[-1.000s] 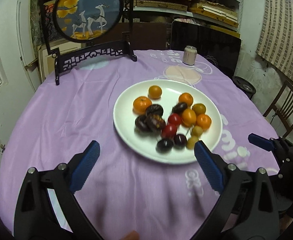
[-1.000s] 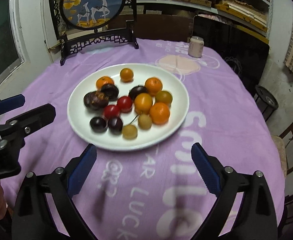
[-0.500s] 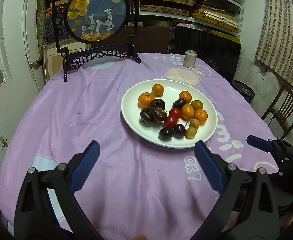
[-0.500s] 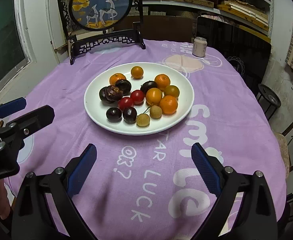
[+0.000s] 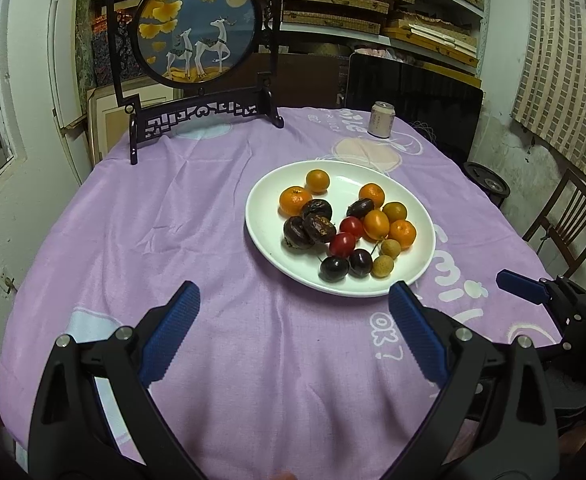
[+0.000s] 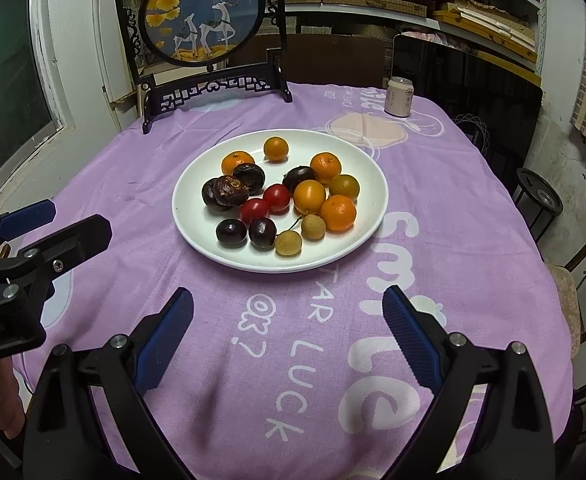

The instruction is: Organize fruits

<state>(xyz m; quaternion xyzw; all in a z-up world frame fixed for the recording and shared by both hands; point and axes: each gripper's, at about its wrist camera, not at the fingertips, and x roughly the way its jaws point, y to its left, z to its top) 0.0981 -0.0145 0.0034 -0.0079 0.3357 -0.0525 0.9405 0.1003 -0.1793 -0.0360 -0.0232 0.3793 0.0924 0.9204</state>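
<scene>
left gripper (image 5: 293, 312) wide apart, holding nothing — right gripper (image 6: 289, 308) same — plate (image 6: 197, 236) untouched

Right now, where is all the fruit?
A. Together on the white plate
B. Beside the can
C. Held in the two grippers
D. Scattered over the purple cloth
A. Every fruit lies on the white plate, such as the red tomatoes in the middle; the left gripper and right gripper are both open and empty.
</scene>
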